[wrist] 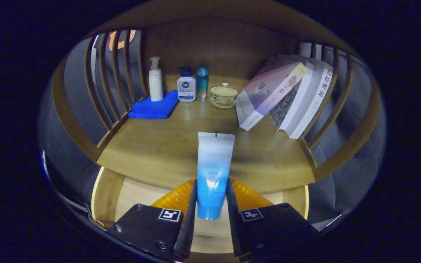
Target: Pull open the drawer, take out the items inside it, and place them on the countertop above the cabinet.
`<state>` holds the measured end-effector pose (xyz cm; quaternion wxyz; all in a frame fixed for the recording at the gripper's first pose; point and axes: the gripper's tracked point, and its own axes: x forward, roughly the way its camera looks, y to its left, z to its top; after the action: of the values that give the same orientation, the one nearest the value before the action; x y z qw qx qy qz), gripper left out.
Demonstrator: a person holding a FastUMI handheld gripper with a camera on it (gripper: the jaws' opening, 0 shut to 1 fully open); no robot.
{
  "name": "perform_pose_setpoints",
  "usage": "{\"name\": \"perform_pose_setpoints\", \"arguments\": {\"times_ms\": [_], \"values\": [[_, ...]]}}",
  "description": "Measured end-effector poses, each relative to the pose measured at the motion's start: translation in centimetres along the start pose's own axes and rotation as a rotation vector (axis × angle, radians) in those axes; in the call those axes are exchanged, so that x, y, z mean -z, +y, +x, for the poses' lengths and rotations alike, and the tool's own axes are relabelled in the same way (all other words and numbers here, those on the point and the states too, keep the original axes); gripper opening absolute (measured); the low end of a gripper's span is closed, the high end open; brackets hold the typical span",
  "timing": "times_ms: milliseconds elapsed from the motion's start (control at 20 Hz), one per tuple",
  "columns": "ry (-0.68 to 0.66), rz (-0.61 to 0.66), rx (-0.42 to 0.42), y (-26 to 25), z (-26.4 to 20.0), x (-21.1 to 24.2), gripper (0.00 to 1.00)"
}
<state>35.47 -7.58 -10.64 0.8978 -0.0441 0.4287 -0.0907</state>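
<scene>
Status: drawer (pixel 115 204) is already pulled open; its pale inner floor and side wall show below the front edge of the countertop (pixel 159 146). One item, a blue-and-white squeeze tube (pixel 212 171), is out of the drawer and held by the gripper (pixel 211 204). Est. progress: open step done, pick step done for this item, place step pending. Whether more items remain in the drawer cannot be told; most of its inside is hidden behind the fingers.

Gripper state: both fingers are clamped on the tube's lower body, one per side, cap end nearest the camera, flat crimped end pointing fwd and up.

Tube position: between the fingers, held over the drawer opening, w/ its crimped end overlapping the countertop's front edge in the view. Not yet resting on the top, as judged.

Countertop contents, well beyond the tube: folded blue cloth (pixel 154 106) w/ a white pump bottle (pixel 155 80) at its back, a blue-capped lotion bottle (pixel 186 84), a teal bottle (pixel 202 82), a lidded teacup on a saucer (pixel 224 95), and leaning books (pixel 287 95) at the right. Bare wood lies directly ahead of the tube; likely the drop zone.
</scene>
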Motion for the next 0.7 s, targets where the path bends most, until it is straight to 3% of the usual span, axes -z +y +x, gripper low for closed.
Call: {"name": "perform_pose_setpoints", "arguments": {"times_ms": [200, 700], "values": [[-0.071, 0.008, 0.017, 0.7, 2.0, -2.1, 0.46], [-0.093, 0.004, 0.038, 1.4, 6.2, -2.6, 0.46]]}}
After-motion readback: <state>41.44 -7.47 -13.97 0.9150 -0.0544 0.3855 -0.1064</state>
